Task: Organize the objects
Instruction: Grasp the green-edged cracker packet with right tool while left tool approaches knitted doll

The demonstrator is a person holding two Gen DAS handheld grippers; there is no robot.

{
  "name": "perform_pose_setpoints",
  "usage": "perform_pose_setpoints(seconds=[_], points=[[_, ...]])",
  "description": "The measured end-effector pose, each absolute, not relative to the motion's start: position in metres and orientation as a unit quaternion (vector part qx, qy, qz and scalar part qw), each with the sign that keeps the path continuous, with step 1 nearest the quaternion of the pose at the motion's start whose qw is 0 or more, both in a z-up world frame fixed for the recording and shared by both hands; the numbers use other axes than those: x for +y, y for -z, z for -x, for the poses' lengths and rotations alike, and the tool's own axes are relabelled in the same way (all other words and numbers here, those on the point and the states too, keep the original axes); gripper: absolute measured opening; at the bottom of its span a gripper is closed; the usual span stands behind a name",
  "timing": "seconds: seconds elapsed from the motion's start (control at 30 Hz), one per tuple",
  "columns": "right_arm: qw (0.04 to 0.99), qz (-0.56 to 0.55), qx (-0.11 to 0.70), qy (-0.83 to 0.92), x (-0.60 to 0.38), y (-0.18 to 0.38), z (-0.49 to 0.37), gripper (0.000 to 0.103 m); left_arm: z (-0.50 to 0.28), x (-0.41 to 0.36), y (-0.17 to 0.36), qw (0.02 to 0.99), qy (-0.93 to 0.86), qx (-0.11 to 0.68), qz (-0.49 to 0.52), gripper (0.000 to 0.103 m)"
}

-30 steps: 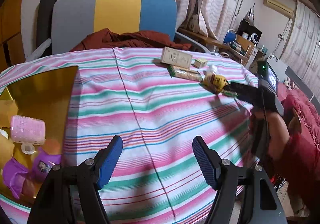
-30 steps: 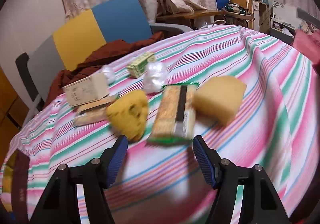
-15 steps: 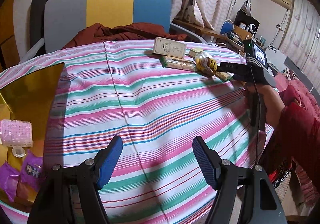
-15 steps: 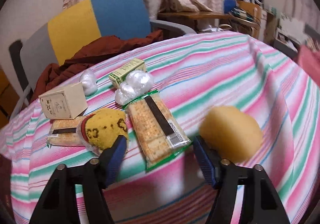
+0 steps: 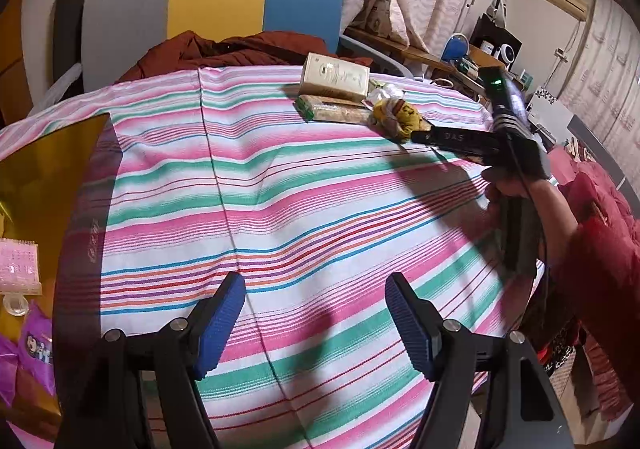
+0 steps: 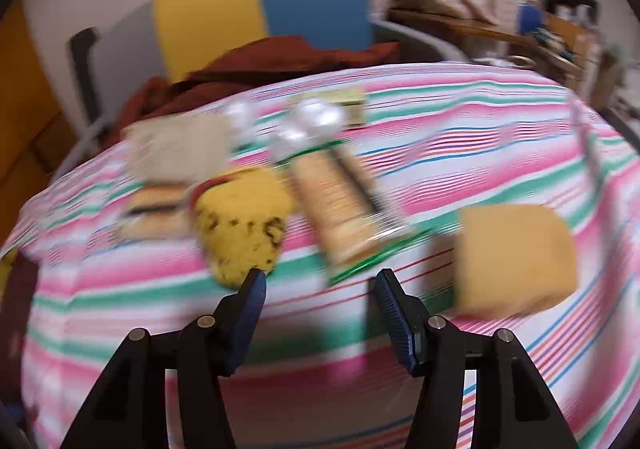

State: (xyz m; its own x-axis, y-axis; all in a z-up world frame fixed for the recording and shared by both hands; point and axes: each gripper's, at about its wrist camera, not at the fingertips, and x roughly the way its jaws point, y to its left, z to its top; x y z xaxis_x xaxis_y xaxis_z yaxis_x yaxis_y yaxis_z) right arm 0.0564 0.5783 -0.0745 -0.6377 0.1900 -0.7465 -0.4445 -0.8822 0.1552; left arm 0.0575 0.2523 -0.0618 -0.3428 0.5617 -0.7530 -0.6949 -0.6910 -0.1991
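Left gripper [image 5: 316, 325]: fingers wide apart, nothing between them, poised over a bare stretch of the striped tablecloth [image 5: 280, 185]. Its outlook has altered only slightly over the last second. At its 9 o'clock sits a gold tray [image 5: 44, 177] with a pink item and purple packets on it, a likely collection point, though that is judgement only.

Right gripper [image 6: 318, 313]: fingers wide apart, empty. The right wrist view is heavily blurred, which indicates fast motion. Compared with half a second ago, the yellow spotted toy [image 6: 244, 221] now lies at the tip of the left finger, about 11 o'clock from the gap. The cracker packet [image 6: 344, 205] runs away at 12 o'clock. The tan sponge block [image 6: 516, 257] sits at 2 o'clock, outside the right finger. A second ago the packet lay squarely ahead; the aim has since drifted between packet and toy.

Remaining clutter, beyond these: a cream box [image 5: 334, 77], a second cracker packet [image 5: 332, 111] in front of it, clear plastic wraps [image 6: 316, 121] and a small green box [image 6: 352, 101].

Assessment: sorting appears at an early stage; the cluster is untouched. The right tool is closing on a pick, target undetermined between toy and packet. Contact with the toy cannot be confirmed through the blur.
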Motion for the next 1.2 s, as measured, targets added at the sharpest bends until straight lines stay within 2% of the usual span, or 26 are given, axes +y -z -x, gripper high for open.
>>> perform_pose_setpoints(seconds=[0.07,0.17,0.4,0.5,0.67,0.73,0.83,0.97,1.1,1.13,1.2], points=[[0.2,0.37,0.143,-0.896,0.573,0.066,-0.061,0.06,-0.056,0.253,0.062,0.382,-0.816,0.076,0.426,0.074],[0.233,0.349,0.124,-0.899,0.58,0.053,-0.06,0.071,-0.053,0.255,0.063,0.381,-0.816,0.072,0.428,0.074],[0.263,0.355,0.167,-0.881,0.628,0.051,-0.031,0.072,-0.051,0.257,0.064,0.378,-0.816,0.073,0.432,0.074],[0.173,0.338,0.238,-0.894,0.632,0.047,-0.031,0.072,-0.047,0.258,0.066,0.375,-0.815,0.071,0.435,0.074],[0.097,0.328,0.196,-0.919,0.605,0.034,-0.038,0.072,-0.043,0.266,0.068,0.377,-0.81,0.067,0.444,0.074],[0.155,0.305,0.176,-0.923,0.609,0.026,-0.044,0.077,-0.043,0.269,0.068,0.379,-0.81,0.068,0.443,0.074],[0.231,0.313,0.191,-0.901,0.634,0.031,-0.038,0.078,-0.043,0.273,0.066,0.378,-0.812,0.072,0.439,0.074],[0.239,0.4,0.127,-0.876,0.638,0.06,-0.005,0.074,-0.041,0.278,0.065,0.377,-0.812,0.071,0.439,0.074],[0.233,0.413,0.138,-0.869,0.643,0.078,-0.006,0.069,-0.038,0.291,0.066,0.379,-0.81,0.074,0.441,0.074],[0.234,0.408,0.138,-0.872,0.642,0.077,-0.009,0.065,-0.036,0.297,0.065,0.382,-0.809,0.075,0.44,0.074],[0.237,0.408,0.128,-0.872,0.637,0.076,-0.013,0.049,-0.034,0.307,0.064,0.386,-0.809,0.078,0.435,0.074]])
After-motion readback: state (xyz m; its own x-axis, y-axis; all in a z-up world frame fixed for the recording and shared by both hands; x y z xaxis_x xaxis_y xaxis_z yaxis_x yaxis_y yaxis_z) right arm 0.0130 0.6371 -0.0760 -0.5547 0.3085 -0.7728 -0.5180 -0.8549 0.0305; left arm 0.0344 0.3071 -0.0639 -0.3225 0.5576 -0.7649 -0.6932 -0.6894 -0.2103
